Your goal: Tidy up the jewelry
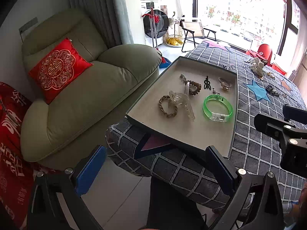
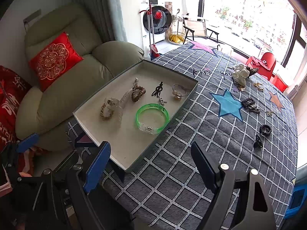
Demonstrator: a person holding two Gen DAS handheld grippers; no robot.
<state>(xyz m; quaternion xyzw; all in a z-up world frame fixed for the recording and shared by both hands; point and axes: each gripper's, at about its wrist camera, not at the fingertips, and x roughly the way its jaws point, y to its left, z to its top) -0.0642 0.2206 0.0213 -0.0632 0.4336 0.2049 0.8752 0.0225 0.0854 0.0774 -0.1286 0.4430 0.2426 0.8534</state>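
A shallow grey tray point(image 1: 191, 134) point(image 2: 134, 149) lies on the checked table and overhangs its left edge. In it are a green bangle point(image 1: 217, 108) point(image 2: 152, 118), a braided ring point(image 1: 167, 106) point(image 2: 106, 111), a clear clip point(image 1: 185, 103), a brown coil tie point(image 1: 194, 88) point(image 2: 138, 94), a black clip point(image 2: 158, 90) and a pearl piece point(image 2: 179, 93). Loose pieces lie on the cloth to the right: a white scrunchie point(image 2: 240, 73), a dark clip point(image 2: 249, 103), black hair ties point(image 2: 265, 130). My left gripper point(image 1: 155, 170) is open and empty before the tray's near edge. My right gripper point(image 2: 151, 164) is open and empty at the tray's near corner.
A green sofa point(image 1: 86, 95) with a red cushion point(image 1: 57, 69) stands left of the table. The table's checked cloth point(image 2: 191, 172) has star patches. A washing machine point(image 2: 155, 19), a folding chair point(image 2: 197, 28) and a red stool point(image 2: 266, 61) stand near the window.
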